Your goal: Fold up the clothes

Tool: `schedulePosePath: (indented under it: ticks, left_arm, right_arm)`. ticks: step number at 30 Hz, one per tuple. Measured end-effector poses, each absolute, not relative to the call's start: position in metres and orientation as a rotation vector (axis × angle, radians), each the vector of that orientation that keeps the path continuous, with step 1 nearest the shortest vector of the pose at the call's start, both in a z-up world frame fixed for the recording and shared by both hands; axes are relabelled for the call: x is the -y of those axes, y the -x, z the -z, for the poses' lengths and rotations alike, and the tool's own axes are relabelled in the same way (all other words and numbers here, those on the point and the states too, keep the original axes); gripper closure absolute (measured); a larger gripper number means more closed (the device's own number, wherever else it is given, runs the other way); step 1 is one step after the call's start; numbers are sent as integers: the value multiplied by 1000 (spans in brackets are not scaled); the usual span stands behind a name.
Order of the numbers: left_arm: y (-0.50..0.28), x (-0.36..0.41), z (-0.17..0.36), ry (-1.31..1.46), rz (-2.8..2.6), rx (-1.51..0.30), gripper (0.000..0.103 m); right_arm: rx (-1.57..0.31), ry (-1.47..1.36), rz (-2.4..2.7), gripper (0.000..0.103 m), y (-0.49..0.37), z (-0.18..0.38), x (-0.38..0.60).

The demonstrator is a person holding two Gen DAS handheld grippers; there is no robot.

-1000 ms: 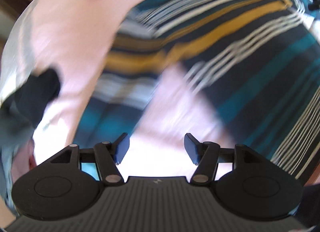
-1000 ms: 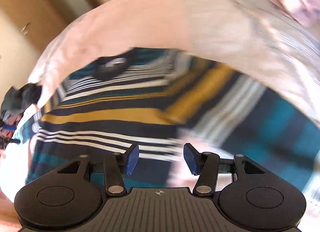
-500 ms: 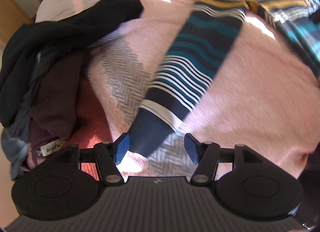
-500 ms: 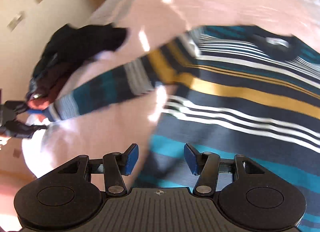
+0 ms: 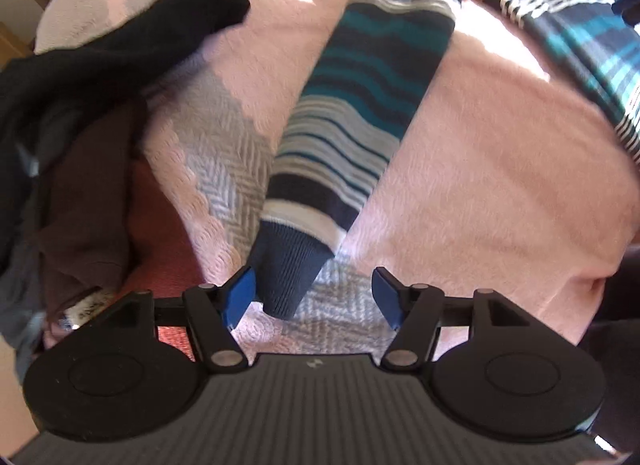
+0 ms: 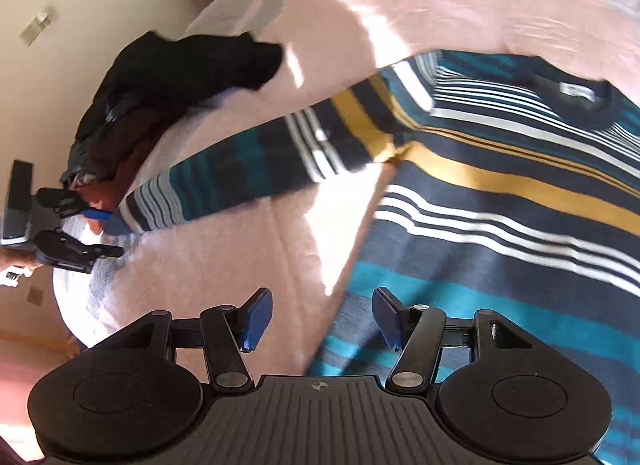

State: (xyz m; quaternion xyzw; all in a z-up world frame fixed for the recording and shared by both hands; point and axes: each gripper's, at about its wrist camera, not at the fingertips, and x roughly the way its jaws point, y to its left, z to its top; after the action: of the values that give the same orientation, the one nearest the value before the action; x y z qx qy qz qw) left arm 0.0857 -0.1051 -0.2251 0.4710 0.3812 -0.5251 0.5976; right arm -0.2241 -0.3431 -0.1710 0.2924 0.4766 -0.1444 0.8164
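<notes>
A striped sweater (image 6: 500, 201) in navy, teal, white and mustard lies flat on a pink bedspread (image 6: 248, 249), neck label up. Its left sleeve (image 5: 360, 105) stretches out toward me, ending in a ribbed navy cuff (image 5: 286, 269). My left gripper (image 5: 314, 297) is open, and the cuff's tip lies between its blue pads, nearer the left one. The left gripper (image 6: 96, 235) also shows at the sleeve end in the right wrist view. My right gripper (image 6: 322, 315) is open over the sweater's lower side edge, holding nothing.
A pile of dark clothes (image 5: 80, 113), black, maroon and grey, sits on the bed left of the sleeve; the same pile (image 6: 168, 85) appears in the right wrist view. Past the bed's edge there is a cream wall (image 6: 60, 25). A grey herringbone band (image 5: 224, 169) crosses the bedspread.
Both grippers swung from over the sweater's body. The left one came down to the sleeve cuff, which now reaches between its fingers. The right one settled at the sweater's side edge.
</notes>
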Motion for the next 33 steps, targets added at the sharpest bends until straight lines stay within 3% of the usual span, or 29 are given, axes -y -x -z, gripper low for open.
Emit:
schedulePosePath:
  ticks: [13,15,17,21,23,33]
  left_arm:
    - [-62,126,131,-959,1370,-687,25]
    - [-65,130,119,-925,1441,-659,24]
    - [-68,132,109,-907,1517,-633,22]
    - [-68,126,93,-914,1666,-555,19]
    - [-69,115,90,-919,1718,-533,18]
    - [-63,73,110,-974,1766,-558,15]
  right_arm:
    - [-911,-650,813,39,346,86,320]
    - [-877,-637,901,33,358,71,301]
    - [-837,-626,981,19,366,59,277]
    - [-772,-641,1155,10,371,39,211]
    - [-759,-662,1215,1,366,35,174]
    - [-787,-746,1231,1,333,41,47]
